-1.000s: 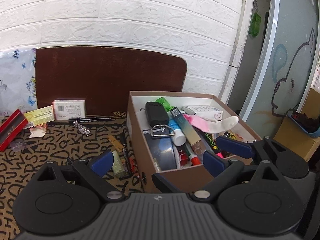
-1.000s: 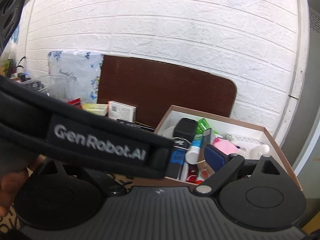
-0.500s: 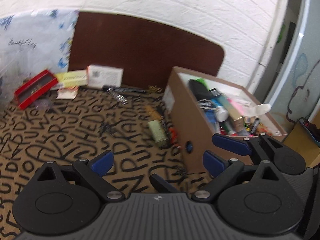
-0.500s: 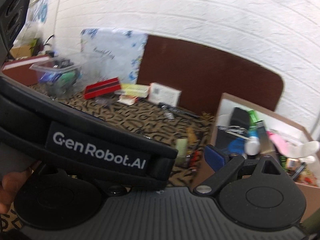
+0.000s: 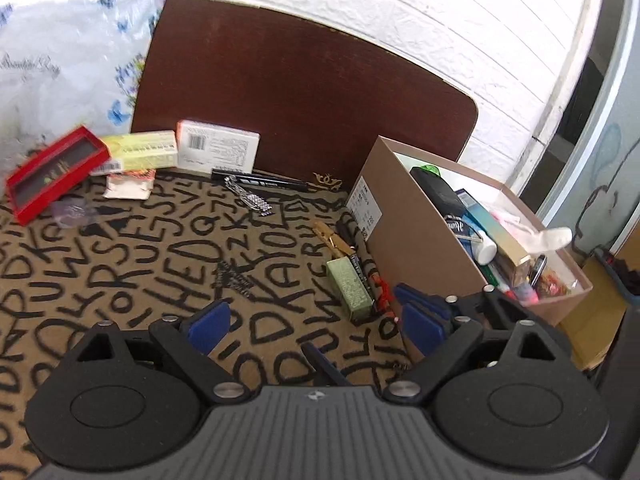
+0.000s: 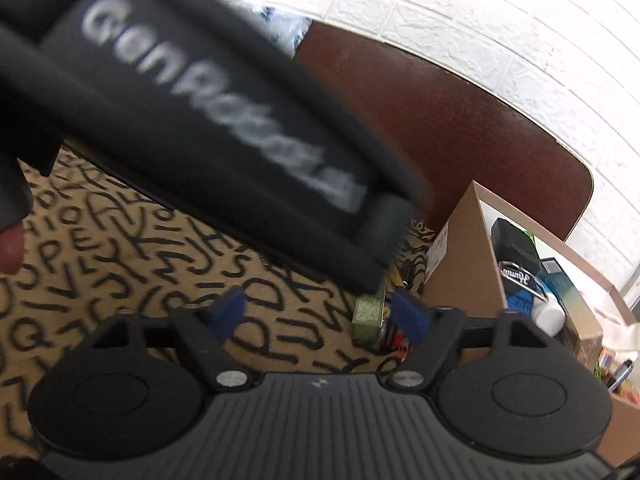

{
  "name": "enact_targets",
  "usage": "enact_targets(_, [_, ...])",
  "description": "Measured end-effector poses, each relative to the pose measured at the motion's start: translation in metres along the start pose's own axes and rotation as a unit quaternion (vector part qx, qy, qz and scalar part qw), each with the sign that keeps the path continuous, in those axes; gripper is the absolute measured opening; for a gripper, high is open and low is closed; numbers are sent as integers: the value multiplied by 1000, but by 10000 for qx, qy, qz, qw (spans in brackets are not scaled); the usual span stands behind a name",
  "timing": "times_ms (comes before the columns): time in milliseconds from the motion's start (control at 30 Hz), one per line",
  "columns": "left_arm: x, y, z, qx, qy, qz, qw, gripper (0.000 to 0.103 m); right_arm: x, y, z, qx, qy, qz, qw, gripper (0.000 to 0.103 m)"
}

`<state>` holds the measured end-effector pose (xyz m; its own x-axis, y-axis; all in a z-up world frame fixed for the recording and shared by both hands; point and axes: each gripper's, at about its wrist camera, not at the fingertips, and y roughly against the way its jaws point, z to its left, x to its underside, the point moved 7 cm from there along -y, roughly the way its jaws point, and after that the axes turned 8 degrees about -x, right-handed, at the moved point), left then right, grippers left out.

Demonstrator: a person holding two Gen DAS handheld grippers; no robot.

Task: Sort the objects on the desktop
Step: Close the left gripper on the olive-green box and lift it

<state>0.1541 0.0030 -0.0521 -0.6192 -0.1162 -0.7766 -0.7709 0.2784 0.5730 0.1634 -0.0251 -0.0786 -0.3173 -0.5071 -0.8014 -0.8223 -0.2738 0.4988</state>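
Note:
My left gripper (image 5: 314, 326) is open and empty above the letter-patterned mat (image 5: 140, 264). My right gripper (image 6: 318, 314) is also open and empty; its fingertip shows in the left wrist view (image 5: 416, 300). A small green box (image 5: 351, 290) lies beside a wooden clip (image 5: 332, 238) and pens, just left of a brown cardboard box (image 5: 412, 240) full of items. The green box also shows in the right wrist view (image 6: 370, 314), ahead between the fingers. The left gripper's black body (image 6: 208, 120) hides the upper left of the right wrist view.
Along the back lie a red case (image 5: 52, 172), a yellow box (image 5: 140, 152), a white box (image 5: 218, 146), a black pen (image 5: 260, 180) and a metal band (image 5: 250, 198). A brown board (image 5: 300, 92) leans on the white brick wall.
Both grippers have swung left and tilted down from the cardboard box toward the mat. The green box now lies closer in both views. Both stay open.

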Motion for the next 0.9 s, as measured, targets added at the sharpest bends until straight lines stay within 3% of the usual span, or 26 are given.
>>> enact_targets(233, [-15,-29,12,189,348,59,9992,91,-1,-42,-7,615,299,377,9969,63])
enact_targets(400, [-21,-46,22,182,502,110,9985,90,6,-69,-13,741,29,722,9946,59])
enact_targets(533, [-21,-56,27,184,533,214,9982,90,7,-76,-21,600,-506,706,9944,55])
enact_targets(667, [-15,-63,26,221,542,336,9977,83,15,-72,-30,9,-1198,601,9910,26])
enact_targets(900, [4,-70,11,224,275,592,9976,73,23,-54,-27,-571,-1658,494,9833,21])
